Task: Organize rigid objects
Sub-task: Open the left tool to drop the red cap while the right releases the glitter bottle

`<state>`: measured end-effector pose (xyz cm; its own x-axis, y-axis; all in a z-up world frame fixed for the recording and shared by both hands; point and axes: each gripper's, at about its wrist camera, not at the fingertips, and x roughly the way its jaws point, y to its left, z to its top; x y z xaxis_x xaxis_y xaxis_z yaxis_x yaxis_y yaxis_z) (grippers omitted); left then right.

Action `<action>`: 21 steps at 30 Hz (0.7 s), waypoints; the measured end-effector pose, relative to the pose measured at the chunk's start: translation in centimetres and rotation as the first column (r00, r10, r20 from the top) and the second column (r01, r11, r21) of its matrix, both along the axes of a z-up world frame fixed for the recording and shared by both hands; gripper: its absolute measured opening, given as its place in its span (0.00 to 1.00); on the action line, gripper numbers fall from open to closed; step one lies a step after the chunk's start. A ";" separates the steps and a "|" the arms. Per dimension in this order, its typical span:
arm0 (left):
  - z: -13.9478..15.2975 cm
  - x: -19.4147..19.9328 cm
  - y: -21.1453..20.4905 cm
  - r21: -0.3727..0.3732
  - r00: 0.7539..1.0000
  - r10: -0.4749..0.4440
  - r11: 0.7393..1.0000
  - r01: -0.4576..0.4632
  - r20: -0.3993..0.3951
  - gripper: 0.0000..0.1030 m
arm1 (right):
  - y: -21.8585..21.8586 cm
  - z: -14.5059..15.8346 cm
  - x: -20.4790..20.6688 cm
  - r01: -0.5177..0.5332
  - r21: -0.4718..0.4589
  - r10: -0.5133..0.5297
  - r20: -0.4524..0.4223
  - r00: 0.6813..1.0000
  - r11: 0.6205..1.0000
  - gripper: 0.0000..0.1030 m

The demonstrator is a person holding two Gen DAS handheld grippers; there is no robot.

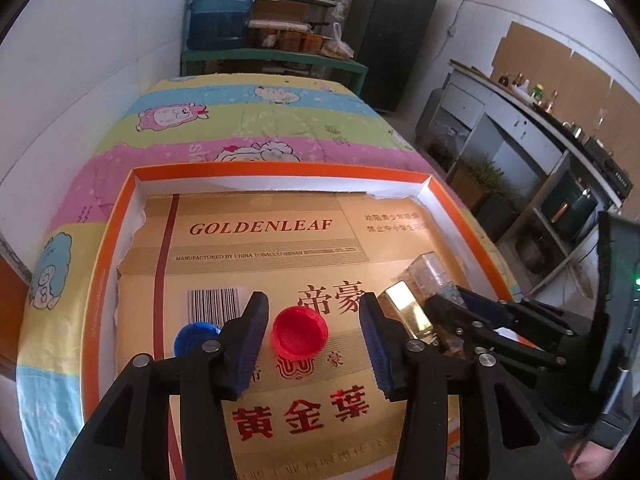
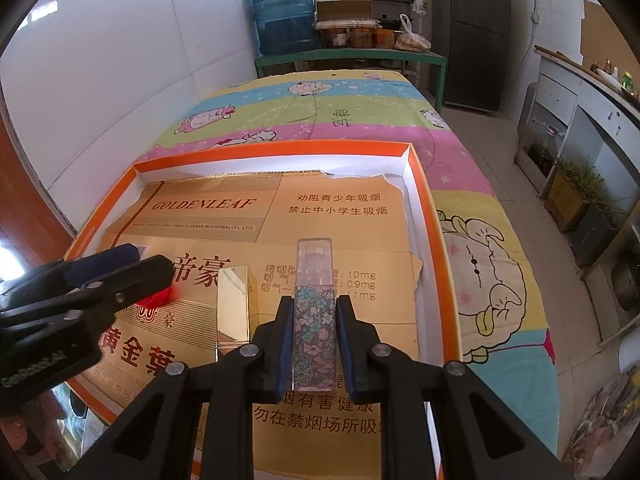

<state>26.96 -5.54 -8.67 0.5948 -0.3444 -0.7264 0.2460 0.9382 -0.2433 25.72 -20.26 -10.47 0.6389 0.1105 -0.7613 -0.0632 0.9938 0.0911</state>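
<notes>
A red bottle cap (image 1: 299, 334) lies on the gold cardboard in the orange-rimmed tray (image 1: 280, 171), between the spread fingers of my open left gripper (image 1: 314, 322). A blue cap (image 1: 194, 336) lies just left of the left finger. A gold rectangular box (image 1: 406, 312) lies to the right; it also shows in the right wrist view (image 2: 234, 304). My right gripper (image 2: 314, 340) is shut on a clear flat bottle with a floral print (image 2: 314, 304), low over the cardboard. The left gripper (image 2: 132, 268) hides most of the red cap (image 2: 158, 300) in that view.
The tray (image 2: 420, 184) sits on a table covered with a striped cartoon-sheep quilt (image 2: 460, 160). A white wall runs along the left. A water jug (image 2: 284, 12), shelves and a dark fridge (image 2: 476, 28) stand behind. A counter (image 1: 532, 132) lines the right.
</notes>
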 end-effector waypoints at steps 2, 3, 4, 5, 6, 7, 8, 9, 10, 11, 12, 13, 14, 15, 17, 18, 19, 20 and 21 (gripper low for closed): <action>0.2 -0.3 0.4 -0.018 1.000 0.007 1.000 -0.007 -0.005 0.47 | 0.0 0.1 -0.2 0.006 -0.002 -0.006 0.001 1.000 1.000 0.21; 0.3 -0.5 0.6 -0.023 1.000 0.010 1.000 -0.010 -0.006 0.47 | -0.1 0.3 -0.3 0.008 -0.001 -0.008 0.005 1.000 1.000 0.22; 0.4 -0.7 0.7 -0.024 1.000 0.014 1.000 -0.014 -0.007 0.47 | -0.1 0.4 -0.5 0.012 0.000 -0.012 0.012 1.000 1.000 0.23; 0.4 -0.9 0.8 -0.024 1.000 0.016 1.000 -0.016 -0.007 0.47 | -0.2 0.6 -0.6 0.015 0.000 -0.015 0.015 1.000 1.000 0.24; 0.5 -1.1 0.9 -0.022 1.000 0.019 1.000 -0.019 -0.006 0.47 | -0.3 0.7 -0.7 0.016 0.003 -0.016 0.016 1.000 1.000 0.24; 0.6 -1.3 0.9 -0.021 1.000 0.021 1.000 -0.021 -0.005 0.47 | -0.3 0.8 -0.8 0.018 0.006 -0.018 0.017 1.000 1.000 0.24; 0.7 -1.5 1.0 -0.019 1.000 0.024 1.000 -0.024 -0.003 0.47 | -0.4 0.9 -1.0 0.021 0.010 -0.021 0.018 1.000 1.000 0.24; 0.8 -1.7 1.1 -0.016 1.000 0.027 1.000 -0.027 0.000 0.47 | -0.4 1.0 -1.1 0.022 0.013 -0.023 0.019 1.000 1.000 0.24; 0.9 -1.9 1.2 -0.014 1.000 0.030 0.999 -0.030 0.002 0.47 | -0.5 1.1 -1.2 0.024 0.016 -0.024 0.020 1.000 1.000 0.24; 1.1 -2.2 1.3 -0.012 0.999 0.034 0.999 -0.034 0.005 0.47 | -0.5 1.3 -1.4 0.024 0.016 -0.025 0.021 0.999 1.000 0.24; 1.2 -2.4 1.4 -0.012 0.999 0.037 0.999 -0.036 0.008 0.47 | -0.5 1.4 -1.6 0.025 0.017 -0.025 0.022 0.999 1.000 0.24; 1.4 -2.8 1.5 -0.010 0.999 0.041 0.999 -0.041 0.013 0.47 | -0.5 1.5 -1.8 0.025 0.018 -0.025 0.024 0.999 1.000 0.24; 1.6 -3.0 1.7 -0.010 0.999 0.043 0.999 -0.043 0.016 0.47 | -0.5 1.7 -2.0 0.024 0.018 -0.025 0.026 0.999 1.000 0.24; 1.7 -3.3 1.8 -0.010 0.999 0.045 0.999 -0.045 0.021 0.47 | -0.5 1.9 -2.1 0.024 0.018 -0.025 0.028 0.999 1.000 0.24; 2.1 -3.8 1.9 -0.011 0.998 0.049 0.999 -0.048 0.028 0.47 | -0.5 2.2 -2.6 0.025 0.018 -0.025 0.035 0.999 1.000 0.24; 2.3 -4.1 2.1 -0.012 0.998 0.050 0.999 -0.049 0.032 0.47 | -0.5 2.4 -2.8 0.025 0.019 -0.026 0.037 0.999 1.000 0.24; 2.5 -4.4 2.2 -0.012 0.998 0.051 0.999 -0.050 0.036 0.47 | -0.5 2.6 -3.0 0.025 0.019 -0.026 0.039 0.999 1.000 0.24; 2.7 -4.7 2.3 -0.012 0.998 0.052 0.999 -0.052 0.041 0.47 | -0.4 2.8 -3.2 0.026 0.018 -0.026 0.042 0.999 1.000 0.24; 2.9 -4.9 2.3 -0.012 0.998 0.053 0.999 -0.053 0.045 0.47 | -0.4 2.9 -3.4 0.026 0.017 -0.027 0.044 0.999 1.000 0.24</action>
<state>22.01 -3.20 -5.80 0.6443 -0.3191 -0.6950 0.2072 0.9476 -0.2430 22.32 -20.67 -7.55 0.6749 0.1056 -0.7303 -0.0415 0.9936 0.1054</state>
